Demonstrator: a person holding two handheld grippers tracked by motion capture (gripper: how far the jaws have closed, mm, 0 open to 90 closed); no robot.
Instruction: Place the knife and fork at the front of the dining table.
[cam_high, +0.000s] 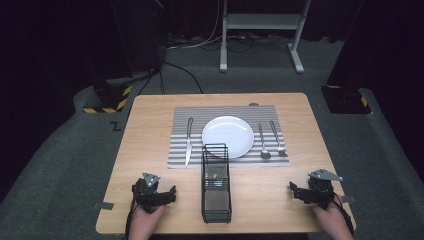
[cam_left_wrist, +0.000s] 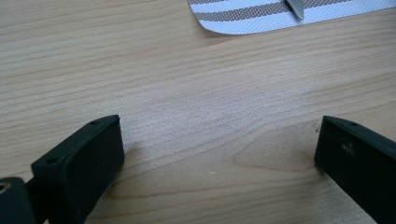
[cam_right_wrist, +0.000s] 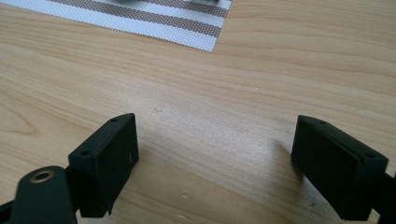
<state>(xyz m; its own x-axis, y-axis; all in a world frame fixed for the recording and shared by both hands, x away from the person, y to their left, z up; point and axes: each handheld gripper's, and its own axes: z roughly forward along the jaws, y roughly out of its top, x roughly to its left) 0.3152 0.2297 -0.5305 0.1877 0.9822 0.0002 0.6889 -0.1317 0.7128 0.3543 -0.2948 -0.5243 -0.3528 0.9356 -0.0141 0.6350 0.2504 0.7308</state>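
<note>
Black wire basket (cam_high: 216, 182) stands upright on the wooden table (cam_high: 150, 125) between both grippers, apparently empty. Near it, the white plate (cam_high: 228, 136) lies bare on the striped mat (cam_high: 180, 150). Left gripper (cam_high: 159, 196) and right gripper (cam_high: 300, 192) rest with jaws spread, holding nothing.

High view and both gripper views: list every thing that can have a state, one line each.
Left gripper: open, empty, over bare wood.
Right gripper: open, empty, over bare wood.
Wire basket: upright, near table edge, no cutlery inside.
Plate: empty, on placemat.
Knife: flat, left of plate.
Spoon, fork: flat, right of plate.
</note>
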